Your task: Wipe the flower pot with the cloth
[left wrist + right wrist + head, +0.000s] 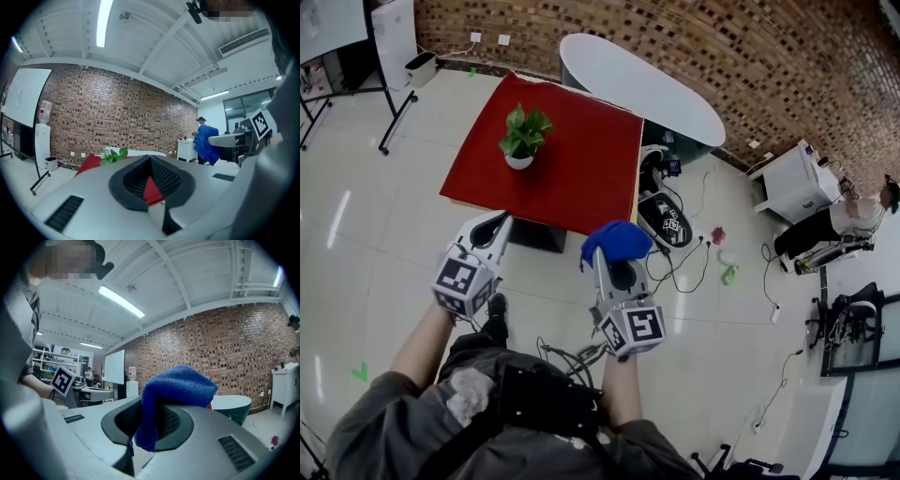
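A small green plant in a white flower pot point(519, 160) stands on the red table point(581, 178), toward its left side. My left gripper point(501, 221) hangs just off the table's near edge, shut with nothing in it; in the left gripper view its jaws point(151, 161) meet, with the plant's leaves point(115, 155) beyond. My right gripper point(617, 264) is shut on a blue cloth point(617, 241), near the table's near right corner. The cloth point(180, 385) drapes over the jaws and hides the tips. Both grippers are well short of the pot.
A white oval table point(637, 84) stands behind the red one. Cables and a black device point(667, 220) lie on the floor right of the table. A white cabinet point(792, 183) and a person point(853, 220) are at far right. A whiteboard stand point(394, 108) is at the left.
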`<action>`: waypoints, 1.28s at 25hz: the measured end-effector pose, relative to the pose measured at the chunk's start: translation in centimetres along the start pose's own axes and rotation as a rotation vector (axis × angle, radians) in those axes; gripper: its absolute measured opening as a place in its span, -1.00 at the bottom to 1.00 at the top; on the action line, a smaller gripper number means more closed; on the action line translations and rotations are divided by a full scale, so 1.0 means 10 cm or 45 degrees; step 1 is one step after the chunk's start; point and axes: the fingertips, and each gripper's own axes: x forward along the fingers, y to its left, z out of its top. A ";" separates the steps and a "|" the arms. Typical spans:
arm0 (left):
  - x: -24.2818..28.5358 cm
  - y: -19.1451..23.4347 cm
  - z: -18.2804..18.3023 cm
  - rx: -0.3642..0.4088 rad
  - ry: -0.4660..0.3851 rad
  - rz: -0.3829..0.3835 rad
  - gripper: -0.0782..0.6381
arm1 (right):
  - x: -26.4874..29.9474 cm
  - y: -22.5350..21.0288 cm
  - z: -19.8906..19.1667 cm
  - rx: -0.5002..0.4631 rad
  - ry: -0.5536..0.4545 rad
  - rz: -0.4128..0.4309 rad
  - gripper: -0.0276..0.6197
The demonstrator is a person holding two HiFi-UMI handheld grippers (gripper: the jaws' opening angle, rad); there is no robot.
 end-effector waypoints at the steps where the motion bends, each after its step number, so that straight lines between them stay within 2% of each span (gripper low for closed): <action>1: 0.12 0.15 0.03 0.003 0.012 0.002 -0.71 | 0.18 -0.05 0.05 0.006 0.006 -0.004 -0.68; 4: 0.44 0.60 0.09 0.014 0.046 -0.003 -0.71 | 0.72 -0.17 0.13 0.018 0.023 -0.017 -0.68; 11: 0.99 1.42 -0.09 0.011 0.085 -0.033 -0.71 | 1.78 -0.38 0.05 0.038 0.036 -0.053 -0.68; 17: 1.24 1.80 -0.09 0.016 -0.011 -0.060 -0.67 | 2.37 -0.43 0.03 0.033 0.067 -0.100 -0.68; 19: 1.33 1.91 -0.22 0.027 -0.015 -0.056 -0.50 | 2.47 -0.45 -0.10 0.034 0.091 -0.110 -0.68; 25: 1.70 2.18 -0.56 0.077 0.035 -0.004 -0.21 | 2.72 -0.65 -0.33 0.050 0.151 -0.125 -0.68; 30: 2.02 2.28 -0.88 0.087 0.119 0.009 0.22 | 2.98 -0.88 -0.67 0.033 0.225 -0.088 -0.68; 32: 2.15 2.34 -0.99 0.086 0.147 0.016 0.29 | 3.11 -0.96 -0.82 0.026 0.256 -0.057 -0.68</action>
